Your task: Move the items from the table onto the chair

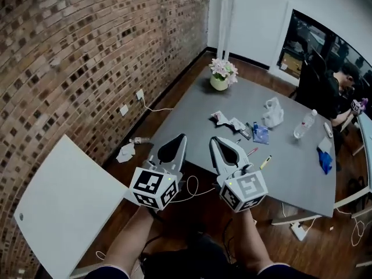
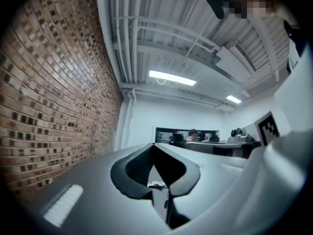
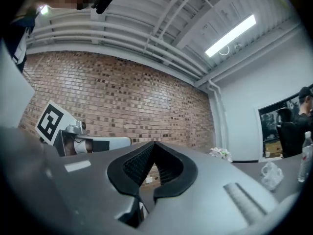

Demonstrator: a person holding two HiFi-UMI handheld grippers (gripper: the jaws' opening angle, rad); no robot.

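Observation:
The grey table holds a small pot of flowers, crumpled wrappers, a blue packet, a white plastic bag, a water bottle, two pens and a blue cloth. Both grippers are held side by side above the table's near edge and point level at the items. My left gripper is shut with nothing in it. My right gripper is shut and empty as well. No gripper touches any item.
A white flat panel stands at the lower left beside the brick wall. Crumpled paper and cables lie on the wooden floor. A seated person and a black office chair are at the far right.

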